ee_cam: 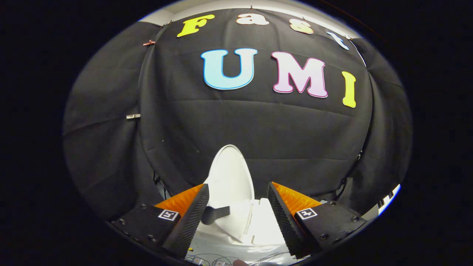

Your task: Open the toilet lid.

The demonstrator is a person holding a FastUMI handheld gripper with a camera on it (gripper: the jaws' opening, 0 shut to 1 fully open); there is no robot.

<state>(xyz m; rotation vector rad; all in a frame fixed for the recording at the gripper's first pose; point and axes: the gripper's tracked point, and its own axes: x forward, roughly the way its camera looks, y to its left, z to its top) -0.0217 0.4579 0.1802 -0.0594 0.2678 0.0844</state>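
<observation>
Ahead, the toilet lid point(230, 173) stands raised and upright, its white inner face turned toward the camera, its rounded top against the black cloth wall point(258, 125). Gripper point(236, 207): fingers spread wide apart, gripping nothing; the lid sits in the gap between them and just beyond their tips. A dark tab point(216, 214) projects from the lower part of the lid, close to the left finger point(190, 221). White toilet body point(258, 225) lies below, between the fingers. Thin wires point(236, 258) trail beneath it
</observation>
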